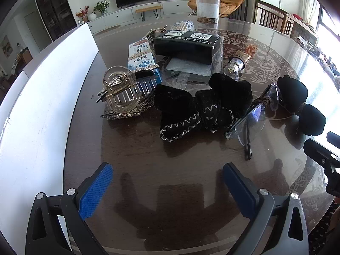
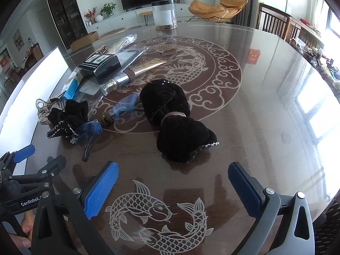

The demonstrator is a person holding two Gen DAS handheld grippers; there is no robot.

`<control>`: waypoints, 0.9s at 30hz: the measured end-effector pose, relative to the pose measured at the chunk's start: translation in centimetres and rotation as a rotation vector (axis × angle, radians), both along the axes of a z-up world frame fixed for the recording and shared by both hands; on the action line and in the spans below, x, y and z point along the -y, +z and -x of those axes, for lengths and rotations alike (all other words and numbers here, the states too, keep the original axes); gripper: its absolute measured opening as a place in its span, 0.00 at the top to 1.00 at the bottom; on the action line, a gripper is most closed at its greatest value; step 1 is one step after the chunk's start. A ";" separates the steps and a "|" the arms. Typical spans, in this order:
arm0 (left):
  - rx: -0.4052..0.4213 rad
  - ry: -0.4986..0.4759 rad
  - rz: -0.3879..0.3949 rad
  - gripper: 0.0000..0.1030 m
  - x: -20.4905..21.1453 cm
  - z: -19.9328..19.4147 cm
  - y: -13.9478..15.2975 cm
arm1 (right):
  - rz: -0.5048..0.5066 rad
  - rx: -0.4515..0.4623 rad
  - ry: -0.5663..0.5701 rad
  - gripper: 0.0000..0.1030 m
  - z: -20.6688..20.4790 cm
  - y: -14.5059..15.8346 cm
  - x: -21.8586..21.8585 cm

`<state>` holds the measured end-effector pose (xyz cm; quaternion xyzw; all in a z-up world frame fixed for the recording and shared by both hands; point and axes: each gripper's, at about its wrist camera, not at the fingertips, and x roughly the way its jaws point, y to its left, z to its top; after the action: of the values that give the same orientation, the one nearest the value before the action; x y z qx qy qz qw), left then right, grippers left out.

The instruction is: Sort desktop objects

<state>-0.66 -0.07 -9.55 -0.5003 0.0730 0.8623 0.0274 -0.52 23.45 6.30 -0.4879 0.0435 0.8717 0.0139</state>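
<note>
A pile of small objects lies on a glass-topped round table (image 1: 170,170). A black velvet bow with silver stitching (image 1: 199,110) lies ahead of my open, empty left gripper (image 1: 167,182). Left of it are a clear hair claw (image 1: 121,91) and a rhinestone clip (image 1: 127,112). Clear glasses (image 1: 252,116) lie to its right. A second black velvet bow (image 2: 176,125) lies just ahead of my open, empty right gripper (image 2: 173,186). A black box (image 1: 184,45), a blue-white box (image 1: 141,57) and a gold tube (image 2: 136,73) lie behind.
A white tray (image 1: 36,110) runs along the table's left edge. A clear jar with a black lid (image 2: 164,14) stands at the far side. Chairs (image 2: 274,23) stand at the back right. The left gripper shows at the right wrist view's left edge (image 2: 31,170).
</note>
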 end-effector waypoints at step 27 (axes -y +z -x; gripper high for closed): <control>0.006 -0.190 -0.092 0.00 -3.1 7.1 -0.3 | -0.080 -0.068 0.006 0.00 4.6 -2.2 -3.0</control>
<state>-7.71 3.04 -9.80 -0.4921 0.0803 0.8567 0.1321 -5.16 26.44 4.12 -0.4572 0.0077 0.8889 0.0292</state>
